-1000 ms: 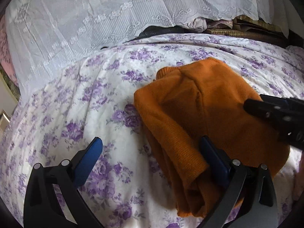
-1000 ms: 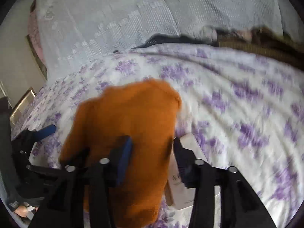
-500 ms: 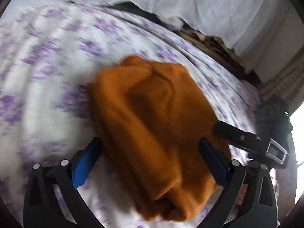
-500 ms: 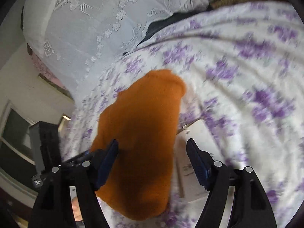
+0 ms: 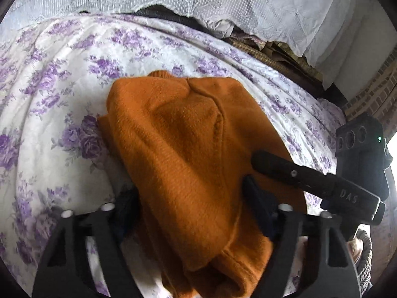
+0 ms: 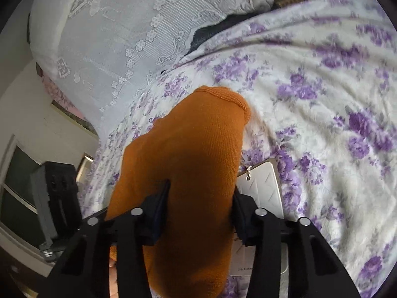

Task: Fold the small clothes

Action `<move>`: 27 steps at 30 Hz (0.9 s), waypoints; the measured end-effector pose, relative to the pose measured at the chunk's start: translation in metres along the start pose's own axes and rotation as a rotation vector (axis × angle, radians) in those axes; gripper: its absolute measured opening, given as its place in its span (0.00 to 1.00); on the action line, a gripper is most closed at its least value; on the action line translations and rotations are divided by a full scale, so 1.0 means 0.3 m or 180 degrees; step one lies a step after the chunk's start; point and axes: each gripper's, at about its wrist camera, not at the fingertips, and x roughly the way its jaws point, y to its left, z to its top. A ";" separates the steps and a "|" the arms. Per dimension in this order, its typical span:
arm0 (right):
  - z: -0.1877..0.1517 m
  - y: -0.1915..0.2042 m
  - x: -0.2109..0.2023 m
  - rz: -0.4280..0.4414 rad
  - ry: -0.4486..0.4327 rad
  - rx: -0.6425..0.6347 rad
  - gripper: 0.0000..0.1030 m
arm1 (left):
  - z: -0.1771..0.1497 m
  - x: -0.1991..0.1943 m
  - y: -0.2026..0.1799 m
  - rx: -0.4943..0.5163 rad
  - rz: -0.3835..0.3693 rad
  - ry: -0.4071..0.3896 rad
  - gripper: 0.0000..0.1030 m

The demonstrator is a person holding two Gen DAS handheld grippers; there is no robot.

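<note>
A folded orange knit sweater (image 5: 188, 149) lies on a white bedspread with purple flowers (image 5: 74, 79). My left gripper (image 5: 191, 206) is closed on the sweater's near end, with a thick bundle of knit between its fingers. My right gripper (image 6: 198, 203) is closed on the other side of the same sweater (image 6: 193, 154), and the knit fills the gap between its fingers. The right gripper's black finger (image 5: 310, 181) shows in the left wrist view, lying on the sweater's right edge.
A white card tag (image 6: 260, 188) lies under the sweater's right edge. White lace fabric (image 5: 223, 2) hangs behind the bed, with dark and woven items (image 5: 260, 49) at its foot. A brick wall (image 5: 372, 94) stands at right. The left gripper's body (image 6: 57, 193) shows at left.
Both grippers have closed from wide open onto the sweater. The left view has swung right and back, and the right gripper has come in lower over the sweater.
</note>
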 end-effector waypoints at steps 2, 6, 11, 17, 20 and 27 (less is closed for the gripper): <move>-0.003 0.018 -0.025 0.0006 -0.0073 -0.0056 0.39 | -0.005 -0.028 -0.017 0.0043 0.0046 -0.0101 0.48; -0.015 0.089 -0.081 0.0097 -0.0176 -0.0176 0.38 | -0.024 -0.100 -0.041 0.0058 0.0070 -0.0225 0.32; -0.065 0.244 -0.127 0.0375 -0.0138 -0.0347 0.38 | -0.088 -0.279 -0.046 0.0069 0.0162 -0.0387 0.31; -0.182 0.578 -0.082 0.0866 0.0136 -0.0719 0.38 | -0.234 -0.615 0.027 -0.0013 0.0581 -0.0650 0.31; -0.263 0.783 -0.021 0.1117 0.0328 -0.0908 0.38 | -0.334 -0.805 0.107 -0.0113 0.0915 -0.0756 0.31; -0.486 1.219 0.153 0.1576 0.0786 -0.1254 0.38 | -0.564 -1.192 0.358 -0.0550 0.1539 -0.0921 0.31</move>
